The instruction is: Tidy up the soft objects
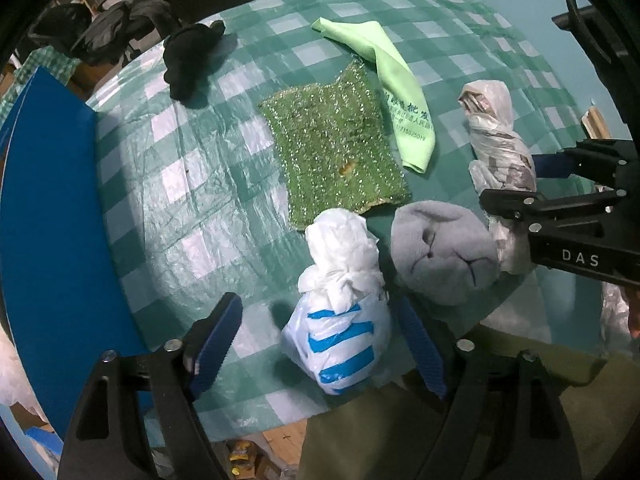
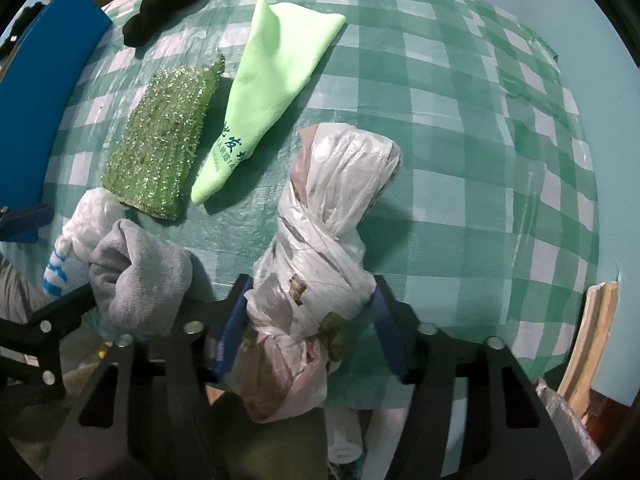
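My left gripper (image 1: 320, 344) is open around a knotted white bag with blue stripes (image 1: 340, 344) at the table's near edge; its left finger stands clear of the bag. A grey sock bundle (image 1: 444, 252) lies just right of the bag. My right gripper (image 2: 308, 320) is shut on a tied translucent plastic bag bundle (image 2: 320, 240), which lies on the cloth. The grey sock bundle (image 2: 140, 276) and striped bag (image 2: 76, 240) show at that view's left. A sparkly green scrub pad (image 1: 336, 148), a light green cloth (image 1: 396, 84) and a black cloth lump (image 1: 188, 60) lie farther back.
The round table has a green checked cover (image 1: 160, 184). A blue board (image 1: 44, 200) stands along its left edge. A wooden piece (image 2: 592, 336) sits off the right edge. Dark bags (image 1: 100, 32) lie beyond the far left.
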A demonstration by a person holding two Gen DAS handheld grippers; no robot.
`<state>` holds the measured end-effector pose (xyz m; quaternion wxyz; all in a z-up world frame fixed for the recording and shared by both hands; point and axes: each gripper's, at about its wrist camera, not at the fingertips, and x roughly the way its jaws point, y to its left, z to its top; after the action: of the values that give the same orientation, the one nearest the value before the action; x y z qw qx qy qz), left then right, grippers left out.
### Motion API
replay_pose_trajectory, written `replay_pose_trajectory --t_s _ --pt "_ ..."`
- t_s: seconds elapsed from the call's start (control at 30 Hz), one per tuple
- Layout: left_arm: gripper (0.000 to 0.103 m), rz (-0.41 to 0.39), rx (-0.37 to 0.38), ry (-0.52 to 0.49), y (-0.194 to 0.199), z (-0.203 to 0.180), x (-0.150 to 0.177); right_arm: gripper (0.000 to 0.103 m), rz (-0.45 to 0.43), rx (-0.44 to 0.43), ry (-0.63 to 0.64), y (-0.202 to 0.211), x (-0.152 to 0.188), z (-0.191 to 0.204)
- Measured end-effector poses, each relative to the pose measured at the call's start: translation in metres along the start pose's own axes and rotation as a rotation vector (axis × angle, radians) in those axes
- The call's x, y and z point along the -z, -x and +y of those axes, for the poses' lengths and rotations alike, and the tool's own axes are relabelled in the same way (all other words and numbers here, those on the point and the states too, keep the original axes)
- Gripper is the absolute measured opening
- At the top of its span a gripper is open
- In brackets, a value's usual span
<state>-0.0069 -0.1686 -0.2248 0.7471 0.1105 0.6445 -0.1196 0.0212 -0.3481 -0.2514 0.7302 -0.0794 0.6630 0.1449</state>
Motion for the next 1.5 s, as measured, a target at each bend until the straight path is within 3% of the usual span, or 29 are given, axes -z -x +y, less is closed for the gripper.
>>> replay_pose_trajectory --t_s 0.03,0.1,0.23,0.97,1.5 --pt "0.070 0.004 -0.003 -0.004 -0.001 -0.001 -0.001 0.050 -0.002 0.003 0.007 0.000 0.000 0.000" --pt "0.049 0.029 -0.004 -0.009 -0.006 -0.003 -0.003 0.046 -0.008 -0.001 0.020 -0.001 0.003 0.000" --pt "0.045 0.017 0.023 0.004 -0.005 0.005 -0.003 0.043 -0.023 -0.003 0.042 0.004 0.004 0.006" --pt "0.044 -0.130 -0.026 0.076 0.072 0.040 -0.005 0.042 -0.167 0.001 0.151 0.087 -0.020 0.019" --pt "0.044 -0.243 -0.071 0.114 0.125 0.067 -0.021 0.042 -0.255 -0.024 0.229 0.139 -0.050 0.057"
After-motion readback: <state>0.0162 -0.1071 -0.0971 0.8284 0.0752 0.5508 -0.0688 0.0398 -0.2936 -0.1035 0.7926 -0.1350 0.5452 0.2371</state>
